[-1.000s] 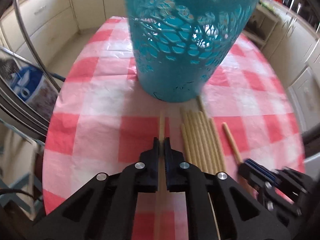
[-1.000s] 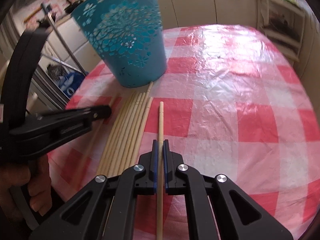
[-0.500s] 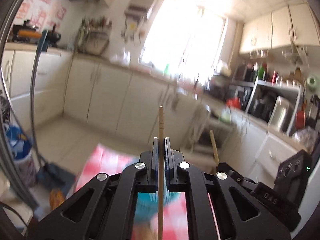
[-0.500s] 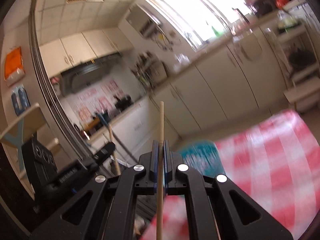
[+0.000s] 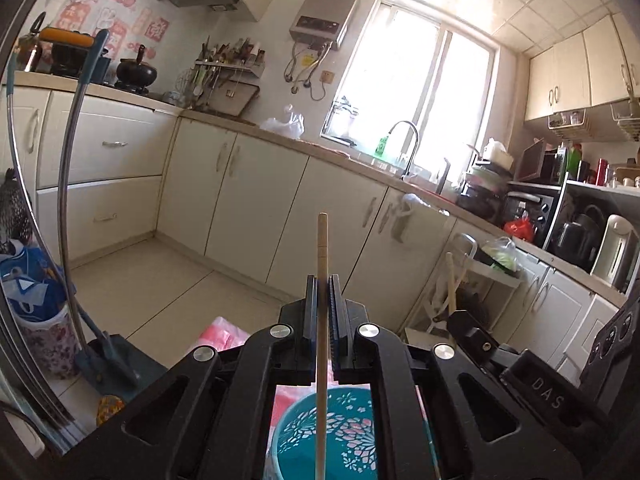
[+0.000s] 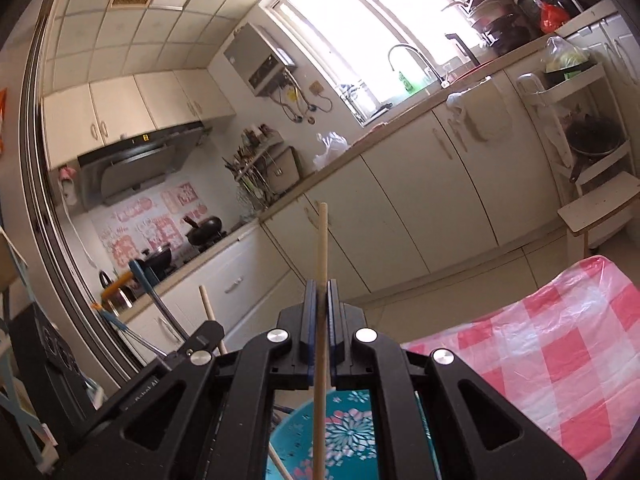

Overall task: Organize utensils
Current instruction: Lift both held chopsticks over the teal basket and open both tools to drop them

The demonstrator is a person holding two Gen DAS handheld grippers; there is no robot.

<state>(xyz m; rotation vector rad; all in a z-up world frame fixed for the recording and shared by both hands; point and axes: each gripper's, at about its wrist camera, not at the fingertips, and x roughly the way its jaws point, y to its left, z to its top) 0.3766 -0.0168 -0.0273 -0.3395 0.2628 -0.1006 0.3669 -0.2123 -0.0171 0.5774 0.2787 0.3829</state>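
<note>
Left gripper [image 5: 321, 308]: fingers clamped on a wooden chopstick [image 5: 322, 248], which stands upright between them, its tip well clear above the fingertips. A second ago this gripper was low over the counter, pinching the same stick where it lay flat near the teal basket [image 5: 348, 436]; now it is raised and tipped up toward the kitchen cabinets, and the basket's open mouth shows directly below the stick's lower end.

Right gripper [image 6: 320, 308]: fingers likewise closed tight on a second chopstick [image 6: 322, 240], upright. Earlier it too gripped its stick flat on the checked cloth beside the loose bundle; now it is lifted, with the basket [image 6: 344, 432] beneath it and the counter [image 6: 560, 344] visible only at its far right edge. The bundle is out of view in both cameras. Each gripper shows in the other's view, just beside it.
</note>
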